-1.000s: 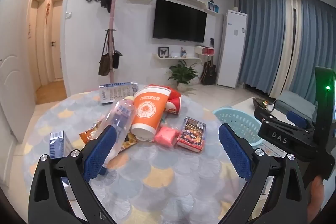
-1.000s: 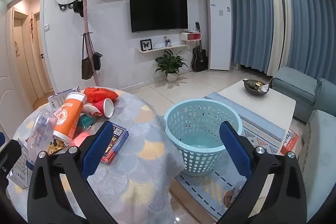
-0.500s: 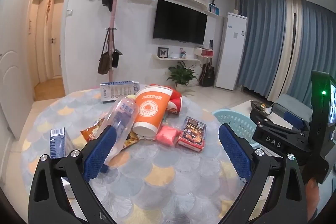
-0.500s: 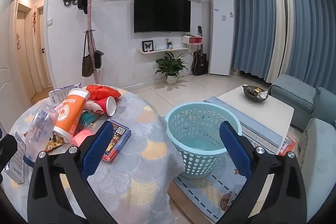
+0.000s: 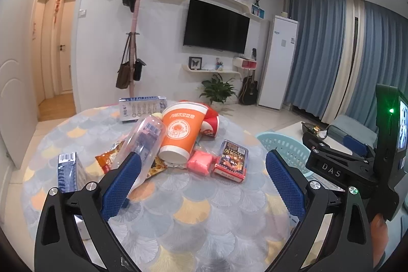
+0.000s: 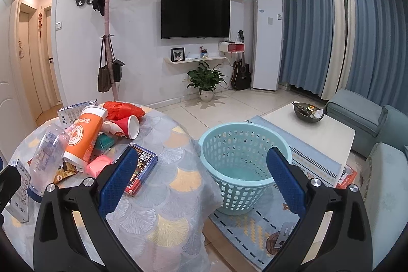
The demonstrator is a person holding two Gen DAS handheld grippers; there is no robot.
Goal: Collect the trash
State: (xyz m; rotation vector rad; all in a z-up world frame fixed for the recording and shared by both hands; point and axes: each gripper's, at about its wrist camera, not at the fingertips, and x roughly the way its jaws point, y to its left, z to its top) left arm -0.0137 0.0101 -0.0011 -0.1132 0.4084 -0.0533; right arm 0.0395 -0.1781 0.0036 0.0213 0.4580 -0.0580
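Trash is piled on a round table: an orange paper cup on its side, a clear plastic bottle, a pink packet, a dark red card box, a red cup, a snack wrapper and two blue-white cartons. My left gripper hovers open over the table's near side, holding nothing. My right gripper is open too, above the table's right edge, facing the light blue basket on the floor. The orange cup and card box also show there.
The right gripper's body and a hand show at the right of the left wrist view. A white coffee table and grey sofa stand beyond the basket. A rug lies under the basket.
Both grippers have tilted slightly, so the views shifted a little; the right wrist view shows the table a bit closer. Nothing on the table has moved and both grippers stay open.
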